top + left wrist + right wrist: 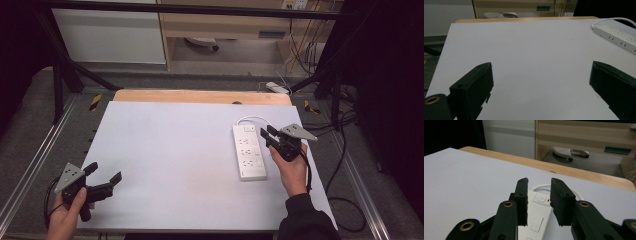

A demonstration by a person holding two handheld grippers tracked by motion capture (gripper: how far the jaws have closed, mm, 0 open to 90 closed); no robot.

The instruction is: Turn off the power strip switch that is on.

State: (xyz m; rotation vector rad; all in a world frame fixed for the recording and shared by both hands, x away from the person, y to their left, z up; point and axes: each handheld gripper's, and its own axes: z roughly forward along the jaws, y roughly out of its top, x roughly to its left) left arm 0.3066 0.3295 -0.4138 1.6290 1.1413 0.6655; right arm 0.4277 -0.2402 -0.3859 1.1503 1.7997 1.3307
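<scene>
White tabletop (180,165) carries a long white plastic power strip (249,152) with a looped white cord at its right side; right gripper (266,134) hovers over its switch end, jaws narrowly parted, gripping nothing; left gripper (106,176) gapes wide, empty.

My white tabletop (175,165) sits inside a black metal frame (65,75) on grey carpet (30,125). Beyond it stand a pale wooden shelf unit (220,25) and a white cabinet (110,35), cables (305,50) trailing at right.
</scene>
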